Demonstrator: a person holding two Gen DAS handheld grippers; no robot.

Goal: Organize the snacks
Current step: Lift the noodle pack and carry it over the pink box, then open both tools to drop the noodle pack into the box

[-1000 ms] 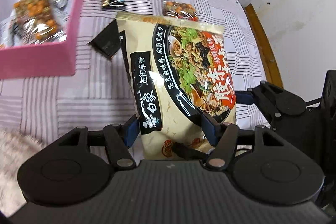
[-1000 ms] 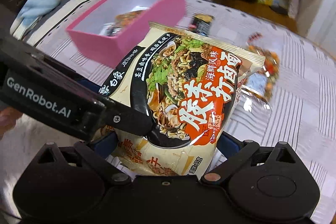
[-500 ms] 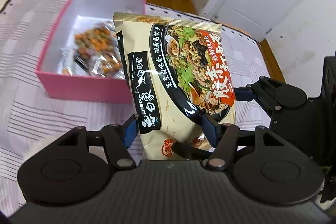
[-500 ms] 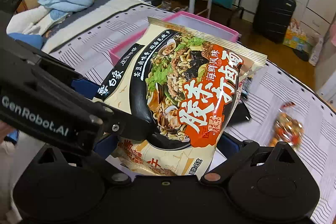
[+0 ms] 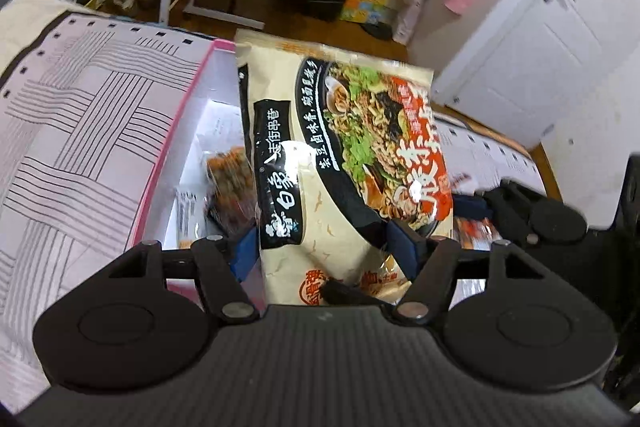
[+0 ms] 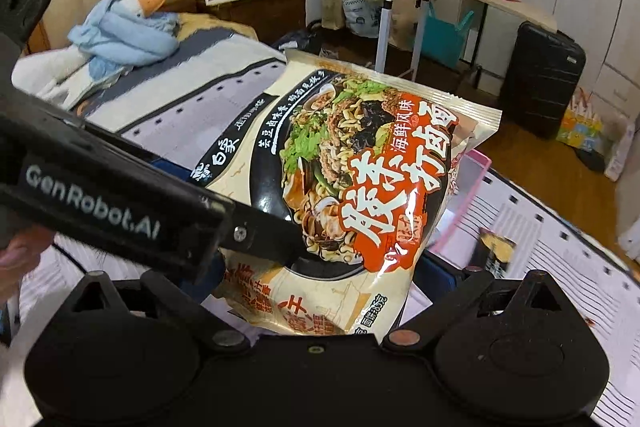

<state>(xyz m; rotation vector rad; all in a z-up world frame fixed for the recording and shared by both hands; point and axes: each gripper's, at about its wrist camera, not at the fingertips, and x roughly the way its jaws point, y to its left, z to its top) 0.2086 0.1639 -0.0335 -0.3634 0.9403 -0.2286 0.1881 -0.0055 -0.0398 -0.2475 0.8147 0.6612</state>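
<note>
Noodles were the item in hand: the large noodle packet (image 5: 340,163) hung in the air, pinched near its bottom edge by both tools at once. The left tool (image 5: 324,247) had its blue pads closed on the packet's lower part, and the right tool (image 6: 320,279) gripped the same lower end from the other side, its pads mostly hidden behind the packet. The packet stood nearly upright, tilted a little, directly over the near end of the pink box (image 5: 188,99) that sat on the striped bedspread (image 5: 80,131). Inside the box a bag of orange snacks (image 5: 230,179) already lay on the bottom. A small dark packet (image 6: 494,247) remained on the bedspread just outside the box's far wall.

The step looked like the carry-and-place stage, close to its end. The next move would probably call for tipping the packet flatter and lowering it into the box beside the orange snacks, then letting go with both tools together; the packet seemed wide against the box, so it might need angling to fit between the walls.

Compared with a second earlier, the packet had risen off the bedspread and travelled across to the box, which had been off at the left corner of the left view and now lay right beneath it. Both grips had stayed put.
</note>
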